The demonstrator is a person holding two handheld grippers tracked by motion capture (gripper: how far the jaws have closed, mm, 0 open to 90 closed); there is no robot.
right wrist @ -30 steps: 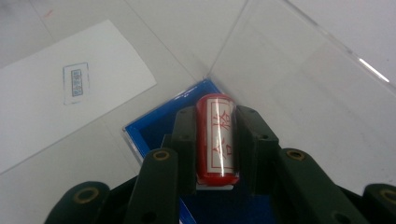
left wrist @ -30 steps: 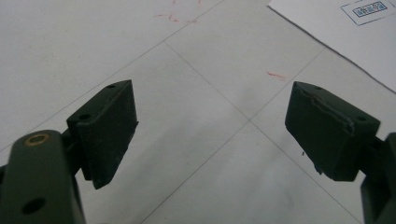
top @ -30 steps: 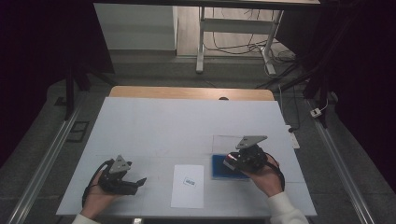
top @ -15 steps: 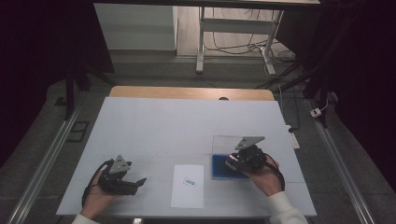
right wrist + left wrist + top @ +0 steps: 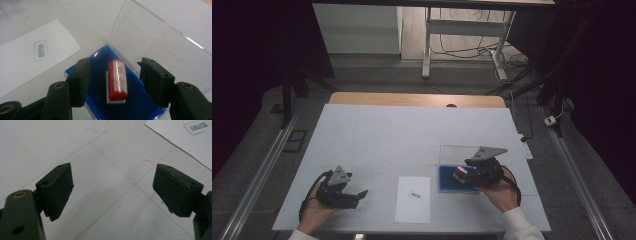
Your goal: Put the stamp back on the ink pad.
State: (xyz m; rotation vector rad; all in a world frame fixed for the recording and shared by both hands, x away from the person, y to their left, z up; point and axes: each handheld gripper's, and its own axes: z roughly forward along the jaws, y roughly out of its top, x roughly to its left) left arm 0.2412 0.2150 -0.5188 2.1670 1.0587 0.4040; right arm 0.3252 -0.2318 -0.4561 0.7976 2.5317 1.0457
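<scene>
Near the surface's front right corner, we see the right gripper [image 5: 113, 82] with jaws that have just been opening, now spread on either side of a red stamp [image 5: 117, 80]. The stamp lies free on a blue pad [image 5: 100, 67], seemingly inside a clear case [image 5: 155, 37]. The left gripper [image 5: 112, 192], jaws spread and holding nothing, rests near the front left corner. White paper [image 5: 413, 199] lies between them.
</scene>
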